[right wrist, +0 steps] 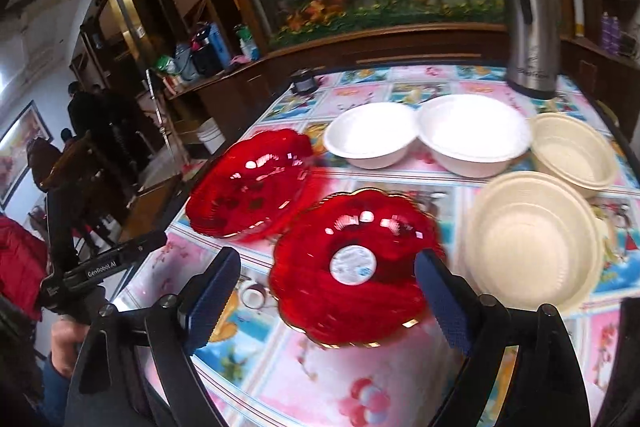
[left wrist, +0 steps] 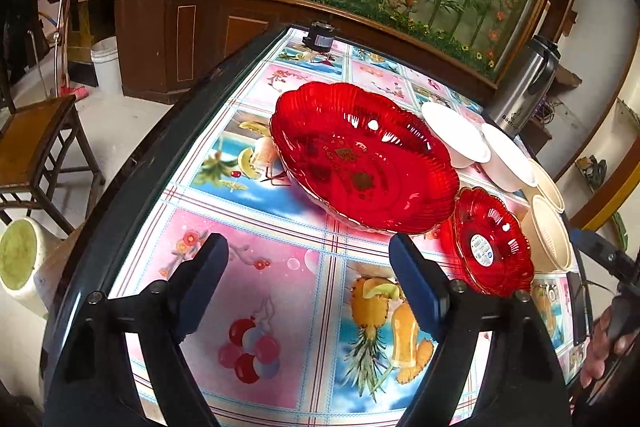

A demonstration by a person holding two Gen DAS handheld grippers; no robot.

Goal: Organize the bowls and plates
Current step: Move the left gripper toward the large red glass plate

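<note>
In the left wrist view a large red scalloped plate [left wrist: 360, 155] lies mid-table, and a small red plate [left wrist: 492, 243] with a round label sits at its right. Two white bowls [left wrist: 452, 131] and two cream bowls [left wrist: 548, 235] stand beyond them. My left gripper [left wrist: 310, 267] is open over bare tablecloth, short of the large plate. In the right wrist view my right gripper [right wrist: 328, 291] hangs open above the small red plate [right wrist: 352, 267], which rests on the cloth. The large red plate [right wrist: 248, 187] is to its left, with white bowls [right wrist: 472, 135] and cream bowls [right wrist: 528, 235] around it.
A steel thermos [left wrist: 524, 83] [right wrist: 528, 27] stands at the far right corner, and a small dark object [left wrist: 318, 37] at the far edge. A wooden chair [left wrist: 36, 139] and a white bucket [left wrist: 106, 63] stand left of the table. People [right wrist: 84, 115] stand far left.
</note>
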